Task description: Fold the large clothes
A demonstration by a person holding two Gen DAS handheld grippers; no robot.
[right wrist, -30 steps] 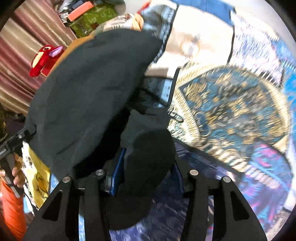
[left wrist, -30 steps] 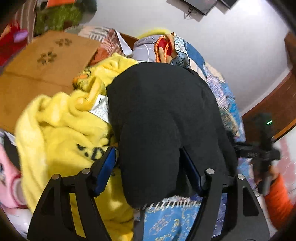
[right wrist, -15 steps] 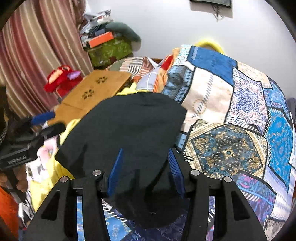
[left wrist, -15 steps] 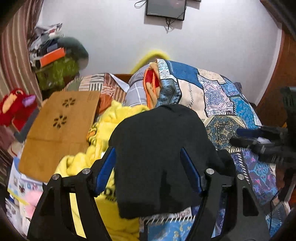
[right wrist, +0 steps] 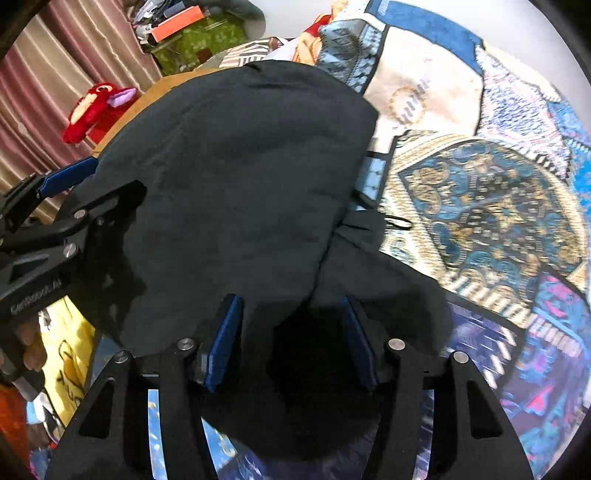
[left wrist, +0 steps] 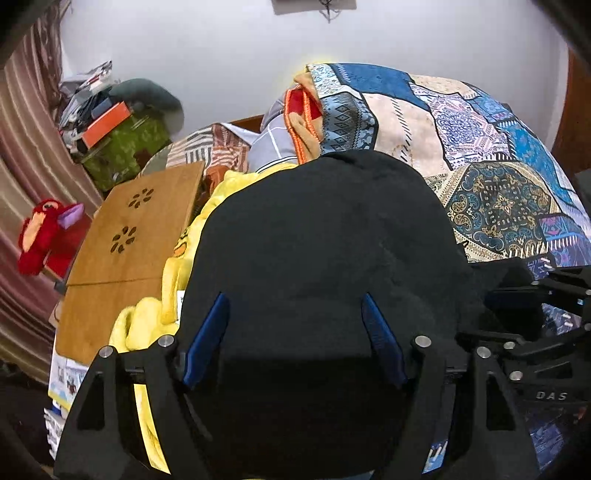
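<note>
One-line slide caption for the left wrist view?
Left gripper, jaws opening, straddles a black garment spread over the patchwork bedspread, yellow blanket beside it.

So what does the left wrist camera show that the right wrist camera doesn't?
Only the left wrist view shows the wooden board with flower-shaped cutouts, a dark screen's lower edge on the wall, and the grey checked pillow.

Only the right wrist view shows the person's fingers on the other tool's handle.

Both show the black garment, the patterned blue bedspread, the yellow blanket, the red plush toy and the green box. The left gripper and right gripper both straddle black cloth, jaws opening.
</note>
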